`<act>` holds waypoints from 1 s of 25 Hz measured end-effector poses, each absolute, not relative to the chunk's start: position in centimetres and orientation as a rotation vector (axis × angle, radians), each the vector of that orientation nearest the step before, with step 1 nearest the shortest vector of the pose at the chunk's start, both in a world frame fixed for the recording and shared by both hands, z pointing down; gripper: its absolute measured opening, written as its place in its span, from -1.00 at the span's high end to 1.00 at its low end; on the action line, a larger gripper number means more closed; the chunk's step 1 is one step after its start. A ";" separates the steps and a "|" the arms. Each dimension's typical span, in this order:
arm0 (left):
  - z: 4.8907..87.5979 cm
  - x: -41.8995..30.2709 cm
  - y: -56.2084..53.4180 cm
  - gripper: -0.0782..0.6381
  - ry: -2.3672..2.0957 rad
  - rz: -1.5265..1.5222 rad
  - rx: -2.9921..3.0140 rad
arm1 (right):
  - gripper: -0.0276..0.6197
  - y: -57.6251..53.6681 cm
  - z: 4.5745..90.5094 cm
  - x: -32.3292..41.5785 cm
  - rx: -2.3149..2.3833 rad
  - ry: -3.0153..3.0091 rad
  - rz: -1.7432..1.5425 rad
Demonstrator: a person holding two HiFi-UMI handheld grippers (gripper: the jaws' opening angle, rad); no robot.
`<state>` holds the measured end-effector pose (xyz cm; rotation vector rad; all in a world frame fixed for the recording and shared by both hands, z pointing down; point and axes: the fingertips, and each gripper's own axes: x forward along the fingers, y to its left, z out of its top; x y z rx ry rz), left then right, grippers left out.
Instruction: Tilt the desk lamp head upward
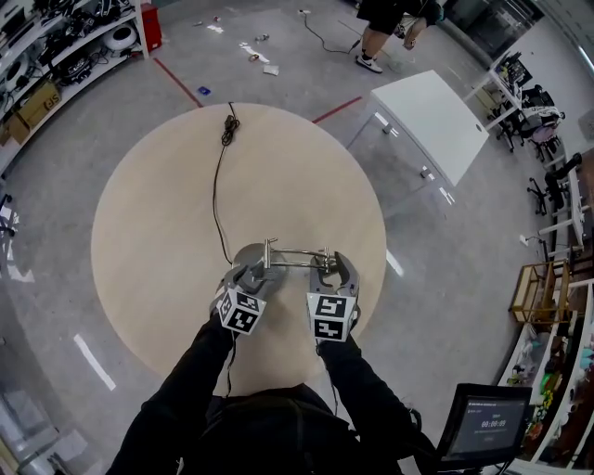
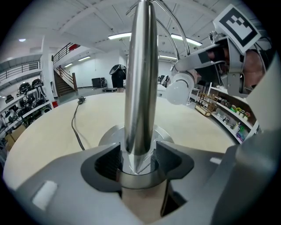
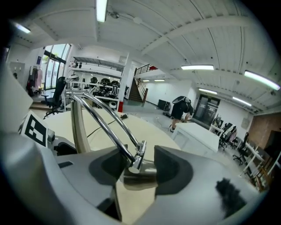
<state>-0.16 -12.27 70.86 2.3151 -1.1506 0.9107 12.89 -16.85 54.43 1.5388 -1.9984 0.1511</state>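
A chrome desk lamp stands on the round wooden table [image 1: 158, 232], near its front edge. Its upright post [image 2: 139, 88] rises from a round metal base [image 2: 107, 134]. My left gripper [image 2: 138, 160] is shut on the post just above the base. Two arched chrome arms [image 3: 105, 123] run from the post top to the small cylindrical lamp head [image 3: 138, 173]. That head lies between the pads of my right gripper [image 3: 139, 169] and spans the gap, so the jaws are shut on it. In the head view both grippers, left [image 1: 249, 276] and right [image 1: 332, 274], sit side by side at the lamp.
The lamp's black cord [image 1: 218, 186] trails across the table to its far edge. A white rectangular table [image 1: 432, 121] stands at the back right, with a person [image 1: 380, 28] beyond it. Shelving lines the left and right walls. A monitor [image 1: 487, 422] is at the lower right.
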 end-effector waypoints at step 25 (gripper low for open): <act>70.5 0.0 -11.5 0.04 -1.164 0.904 2.318 | 0.29 -16.4 43.7 13.0 1.476 -1.755 -0.468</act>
